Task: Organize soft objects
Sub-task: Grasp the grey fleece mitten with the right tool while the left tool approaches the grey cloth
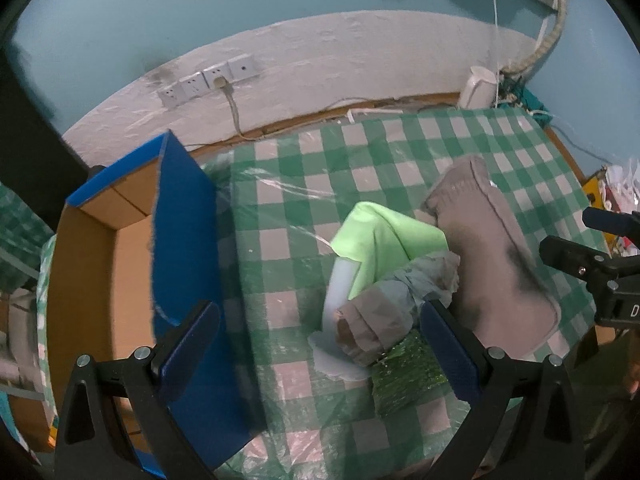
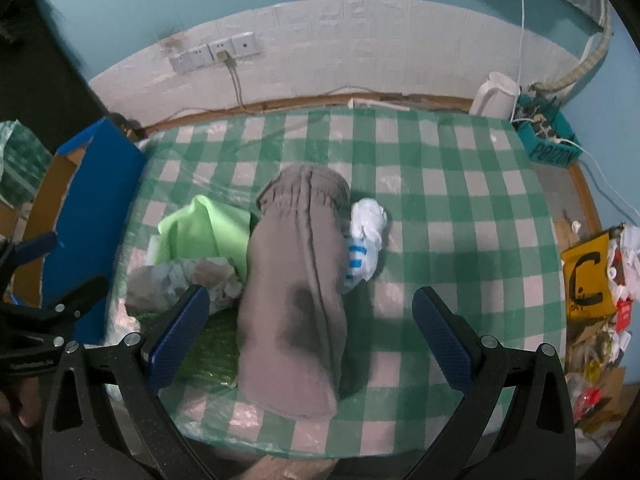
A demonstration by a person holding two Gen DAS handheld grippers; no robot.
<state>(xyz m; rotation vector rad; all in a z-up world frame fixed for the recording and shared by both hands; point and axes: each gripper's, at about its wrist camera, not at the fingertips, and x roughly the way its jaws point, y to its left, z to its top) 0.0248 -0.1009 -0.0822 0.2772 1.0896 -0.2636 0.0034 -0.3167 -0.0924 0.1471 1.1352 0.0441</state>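
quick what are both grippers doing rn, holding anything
left gripper: open, holding nothing, above the grey crumpled cloth.
right gripper: open, holding nothing, above the brown pillow.

One grey pillow (image 2: 294, 300), one lime cloth (image 2: 204, 232), one white-and-blue bundle (image 2: 366, 240), one crumpled grey rag (image 2: 180, 280), one blue box (image 1: 188, 240), all lying mid-frame.

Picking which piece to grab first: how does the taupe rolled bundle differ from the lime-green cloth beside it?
The taupe bundle is a long rolled cylinder with dark smudges; the lime-green cloth is loosely draped and unmarked. The taupe bundle looks far bulkier and lies fully exposed, while crumpled grey fabric covers the green cloth's near edge. A white bag lies against the taupe bundle's other side. Both rest on the checked tablecloth, with neither in any jaws.
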